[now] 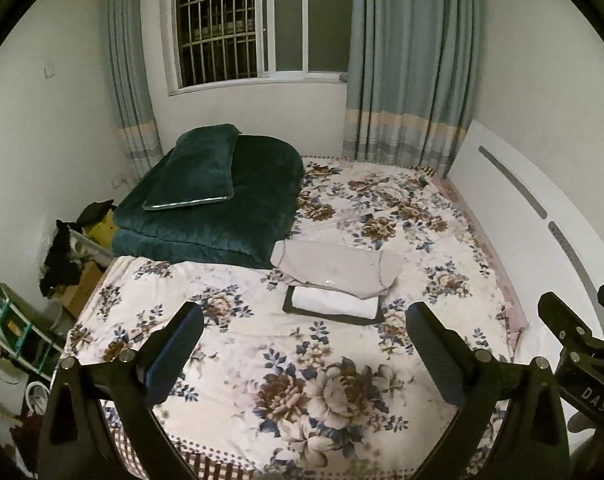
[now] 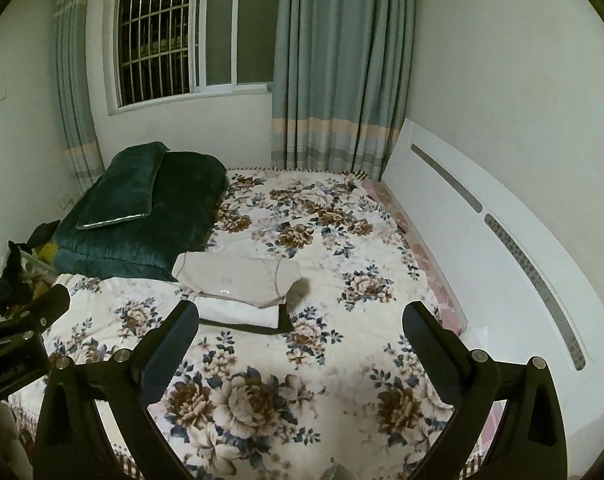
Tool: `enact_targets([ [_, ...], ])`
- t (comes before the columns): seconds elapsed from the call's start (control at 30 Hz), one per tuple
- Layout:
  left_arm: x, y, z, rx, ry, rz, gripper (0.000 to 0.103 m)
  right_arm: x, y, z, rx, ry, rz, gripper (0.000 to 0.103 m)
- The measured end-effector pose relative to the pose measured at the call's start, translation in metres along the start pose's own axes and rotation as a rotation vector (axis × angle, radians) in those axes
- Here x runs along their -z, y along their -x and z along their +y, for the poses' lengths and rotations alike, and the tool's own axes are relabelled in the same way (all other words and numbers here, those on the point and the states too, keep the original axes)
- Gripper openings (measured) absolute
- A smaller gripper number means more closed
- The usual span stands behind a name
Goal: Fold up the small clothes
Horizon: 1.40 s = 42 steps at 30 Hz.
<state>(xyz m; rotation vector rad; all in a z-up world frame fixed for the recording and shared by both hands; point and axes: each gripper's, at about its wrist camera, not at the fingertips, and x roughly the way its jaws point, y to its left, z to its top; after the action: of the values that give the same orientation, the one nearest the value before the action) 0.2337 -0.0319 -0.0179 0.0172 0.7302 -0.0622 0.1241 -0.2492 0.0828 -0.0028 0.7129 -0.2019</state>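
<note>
Centrally in your left view, the beige folded cloth garment (image 1: 336,269) tops a white folded piece (image 1: 334,303) on the floral bedspread (image 1: 302,380). Your left gripper (image 1: 304,344) and right gripper (image 2: 302,340) gape empty; a careless grab could topple the stack.

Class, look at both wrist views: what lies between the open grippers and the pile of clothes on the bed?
Only bare floral bedspread lies between each gripper and the clothes pile, in both wrist views.

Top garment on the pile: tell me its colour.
Plain beige. The top garment lies folded over a white one; the left wrist view shows it best.
</note>
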Motion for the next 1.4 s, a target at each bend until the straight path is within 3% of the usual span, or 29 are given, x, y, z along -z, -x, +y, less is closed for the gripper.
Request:
enact_targets([
  [1.4,-0.019,0.031,-0.007,-0.013,0.007,-0.042,0.103,-0.020,0.009,0.007,-0.053,0.018,-0.010,0.103],
])
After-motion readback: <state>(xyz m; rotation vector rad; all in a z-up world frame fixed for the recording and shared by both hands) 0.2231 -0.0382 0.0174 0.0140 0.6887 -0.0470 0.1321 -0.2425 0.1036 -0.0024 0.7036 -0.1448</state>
